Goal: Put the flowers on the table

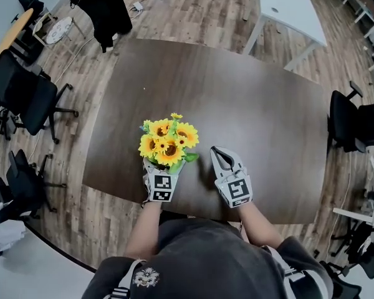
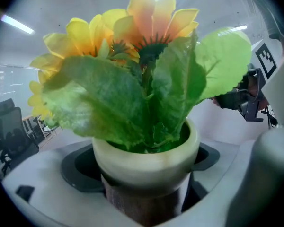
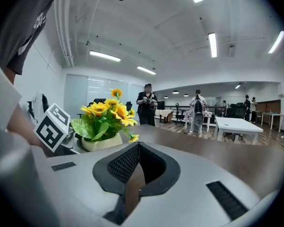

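Note:
A bunch of yellow sunflowers (image 1: 168, 142) with green leaves stands in a small pale pot (image 2: 146, 160). My left gripper (image 1: 163, 166) is shut on the pot, near the front edge of the dark wooden table (image 1: 255, 104). In the left gripper view the leaves and blooms (image 2: 146, 27) fill the frame, and the jaws press the pot from both sides. Whether the pot's base touches the table I cannot tell. To the right of the pot my right gripper (image 1: 219, 154) is shut and holds nothing. The right gripper view shows the flowers (image 3: 106, 110) to its left.
Black office chairs stand left (image 1: 25, 98) and right (image 1: 355, 123) of the table. A white table (image 1: 290, 8) is at the far right, and a person in black (image 1: 103, 5) stands beyond the far left corner. More people (image 3: 147, 103) stand farther back in the room.

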A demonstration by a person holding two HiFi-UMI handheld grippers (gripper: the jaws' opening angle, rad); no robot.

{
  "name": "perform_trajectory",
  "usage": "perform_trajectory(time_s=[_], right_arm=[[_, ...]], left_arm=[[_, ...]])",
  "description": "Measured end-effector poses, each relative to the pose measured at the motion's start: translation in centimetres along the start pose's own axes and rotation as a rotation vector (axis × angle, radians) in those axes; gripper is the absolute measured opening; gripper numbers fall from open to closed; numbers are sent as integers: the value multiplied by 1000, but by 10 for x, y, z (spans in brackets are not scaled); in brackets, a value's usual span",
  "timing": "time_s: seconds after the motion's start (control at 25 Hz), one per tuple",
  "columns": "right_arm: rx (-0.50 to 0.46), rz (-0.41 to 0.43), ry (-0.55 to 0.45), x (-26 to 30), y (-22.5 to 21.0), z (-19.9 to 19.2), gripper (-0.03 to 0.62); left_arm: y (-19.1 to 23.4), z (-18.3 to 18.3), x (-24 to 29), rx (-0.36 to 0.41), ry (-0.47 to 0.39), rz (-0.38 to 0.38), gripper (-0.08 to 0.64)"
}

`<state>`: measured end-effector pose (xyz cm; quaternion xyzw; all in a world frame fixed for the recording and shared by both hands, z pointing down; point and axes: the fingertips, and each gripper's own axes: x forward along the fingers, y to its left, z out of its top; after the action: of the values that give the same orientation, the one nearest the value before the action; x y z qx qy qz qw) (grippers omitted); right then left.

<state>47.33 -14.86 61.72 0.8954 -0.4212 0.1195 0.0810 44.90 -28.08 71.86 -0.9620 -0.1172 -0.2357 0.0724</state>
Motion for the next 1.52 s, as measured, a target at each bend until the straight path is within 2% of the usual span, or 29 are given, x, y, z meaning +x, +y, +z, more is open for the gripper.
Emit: perform_trajectory(time_s=[0.2, 0.44, 0.8, 0.96, 1.12, 1.52], right_arm=[[9, -12, 31, 6, -5, -10, 23], [30, -6, 73, 3, 3, -20, 23], [31, -2, 89, -6, 6, -27, 23], [31, 5, 67, -4, 11, -24, 23], [39, 21, 57, -5, 15, -19, 23], [37, 26, 24, -20, 14, -11, 23]], left_arm=[[3, -12, 24, 2, 46, -30, 532], [8, -29, 33, 15, 76, -21, 532], [1, -35, 40, -42, 113, -40, 532], [3, -38, 39, -80, 137, -45, 532], [3, -28, 38, -66, 126, -47, 532], [-7, -34, 33, -85, 140, -50, 534]])
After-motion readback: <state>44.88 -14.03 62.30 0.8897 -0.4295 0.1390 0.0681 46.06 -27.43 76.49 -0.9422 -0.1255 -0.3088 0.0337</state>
